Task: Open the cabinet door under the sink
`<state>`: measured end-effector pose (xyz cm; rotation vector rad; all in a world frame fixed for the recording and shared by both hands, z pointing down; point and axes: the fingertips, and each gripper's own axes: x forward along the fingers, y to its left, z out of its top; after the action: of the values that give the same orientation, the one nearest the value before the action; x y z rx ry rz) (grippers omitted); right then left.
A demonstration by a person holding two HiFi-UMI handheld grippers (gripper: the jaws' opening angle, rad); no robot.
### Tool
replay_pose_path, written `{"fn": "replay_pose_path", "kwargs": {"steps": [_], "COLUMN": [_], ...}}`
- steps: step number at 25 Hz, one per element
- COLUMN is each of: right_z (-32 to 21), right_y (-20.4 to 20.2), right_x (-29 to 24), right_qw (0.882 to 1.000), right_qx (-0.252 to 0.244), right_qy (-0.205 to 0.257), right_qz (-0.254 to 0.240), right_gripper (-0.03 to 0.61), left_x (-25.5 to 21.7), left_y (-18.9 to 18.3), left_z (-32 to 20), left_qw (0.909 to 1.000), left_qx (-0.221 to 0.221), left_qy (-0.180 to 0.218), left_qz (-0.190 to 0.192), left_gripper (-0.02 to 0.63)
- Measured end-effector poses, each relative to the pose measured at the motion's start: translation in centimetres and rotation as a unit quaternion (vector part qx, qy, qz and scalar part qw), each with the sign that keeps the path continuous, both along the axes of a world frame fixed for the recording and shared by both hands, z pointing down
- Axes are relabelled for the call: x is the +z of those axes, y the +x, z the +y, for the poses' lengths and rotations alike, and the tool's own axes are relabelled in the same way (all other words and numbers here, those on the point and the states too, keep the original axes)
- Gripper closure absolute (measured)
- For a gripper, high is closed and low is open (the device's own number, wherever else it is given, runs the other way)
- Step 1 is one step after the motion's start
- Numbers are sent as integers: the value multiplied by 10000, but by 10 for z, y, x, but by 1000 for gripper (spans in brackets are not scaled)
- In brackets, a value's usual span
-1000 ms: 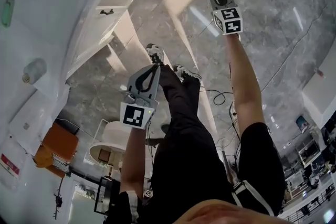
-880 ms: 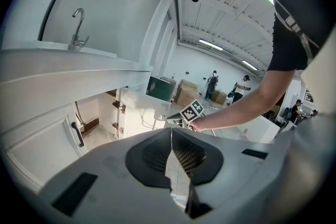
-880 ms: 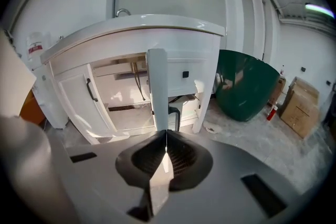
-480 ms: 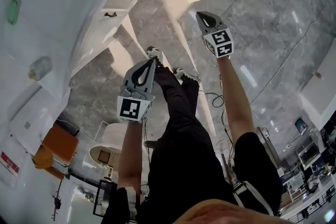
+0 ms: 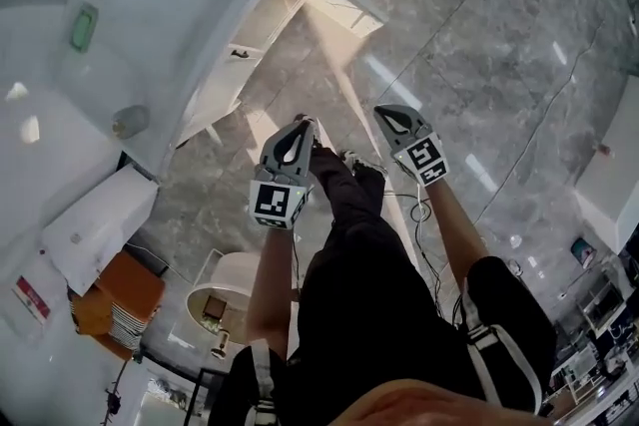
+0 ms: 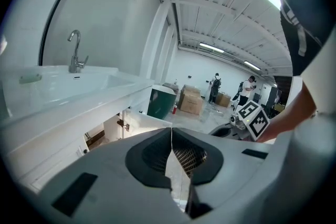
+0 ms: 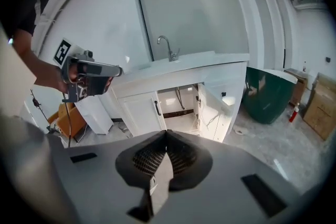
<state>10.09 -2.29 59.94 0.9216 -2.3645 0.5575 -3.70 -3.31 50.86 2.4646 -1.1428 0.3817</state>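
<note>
The white sink cabinet [image 7: 142, 113] stands with its right door [image 7: 214, 108] swung wide open, so the pipes and bare shelf inside [image 7: 178, 105] show. Its left door [image 7: 140, 112], with a dark handle, stays closed. In the head view the open door [image 5: 344, 0] juts out from the counter [image 5: 200, 25]. My left gripper [image 5: 303, 122] and right gripper [image 5: 382, 112] hover side by side over the floor, well back from the cabinet. Both are shut and hold nothing. The left gripper [image 6: 171, 131] points along the counter; the right gripper [image 7: 167, 134] faces the cabinet front.
A faucet [image 7: 167, 49] rises over the basin. A green bin [image 7: 268, 93] stands right of the cabinet, with cardboard boxes [image 6: 190, 99] and two people farther off. An orange stack [image 5: 120, 299] and a white box [image 5: 95, 224] sit at the counter's other end. Cables [image 5: 419, 205] lie on the floor.
My right gripper has drawn back from the open door's edge toward my body. The left gripper has shifted a little right. The head view now takes in more of the counter.
</note>
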Motion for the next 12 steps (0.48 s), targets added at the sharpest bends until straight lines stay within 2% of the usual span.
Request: {"fn": "replay_pose_path", "kwargs": {"steps": [3,6,9,12], "right_z": [15,10,-2,-7], "right_y": [11,9,21,32], "right_x": [-41,-75,-97,-114], "right_qw": [10000,9994,9997,9995], "right_qx": [-54,-254,-21,192], "right_qy": [-26,212,200,145], "right_qz": [57,81,-134,-183], "right_gripper": [518,518,518,518], "left_x": [-29,-51,-68,-84], "left_y": [5,5,19,24], "left_z": [2,1,18,48], "left_qw": [9996,9990,9990,9990], "left_qx": [-199,-311,-31,98], "left_qy": [129,224,70,1], "left_qz": [125,245,437,444], "left_gripper": [597,597,597,597]}}
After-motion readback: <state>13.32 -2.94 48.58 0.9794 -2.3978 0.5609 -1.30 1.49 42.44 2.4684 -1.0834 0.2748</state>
